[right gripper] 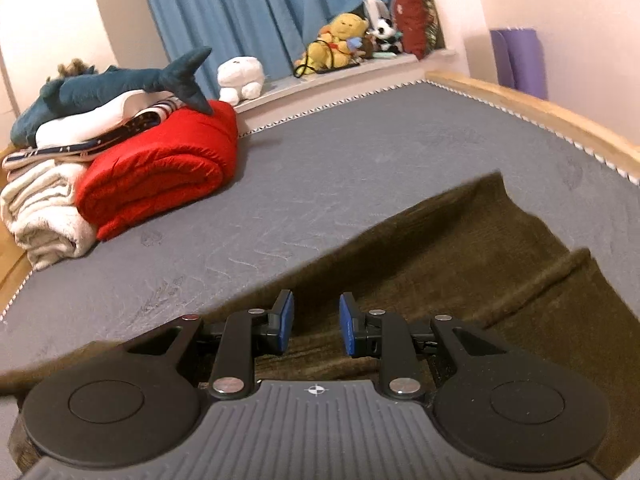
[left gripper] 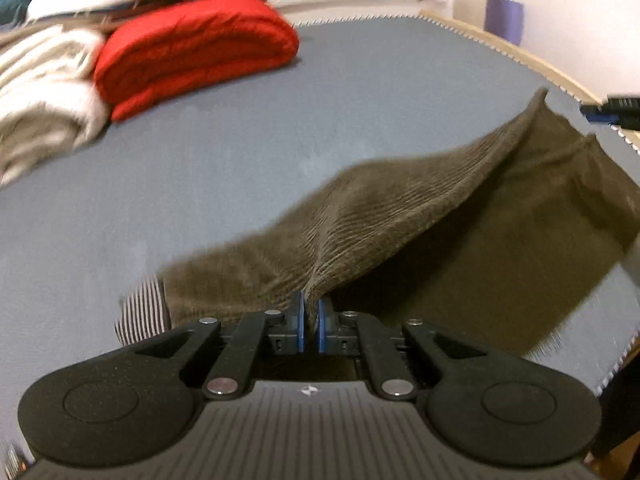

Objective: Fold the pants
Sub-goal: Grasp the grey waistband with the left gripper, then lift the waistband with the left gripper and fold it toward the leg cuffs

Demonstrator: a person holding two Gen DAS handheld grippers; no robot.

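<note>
On the grey bed (right gripper: 320, 168), the brown corduroy pants (left gripper: 400, 208) lie at the near right while the left claw (left gripper: 311, 320), pinching a lifted fold, must carry it across; the right claw (right gripper: 316, 320) hovers spread, empty.

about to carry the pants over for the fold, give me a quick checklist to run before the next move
1. Left gripper pinching the brown corduroy pants: ok, its fingers are shut on a raised ridge of cloth.
2. Right gripper holding cloth: not ok, its fingers stand apart above the pants with nothing pressed between them.
3. Lifted part clear of the grey mattress: ok, it tents up from the grip.
4. Both layers caught in the left pinch: cannot tell.
5. Landing area free: ok, the red blanket and white towels lie far off.
6. Striped lining tucked in: not ok, it shows at the pants' edge.
</note>
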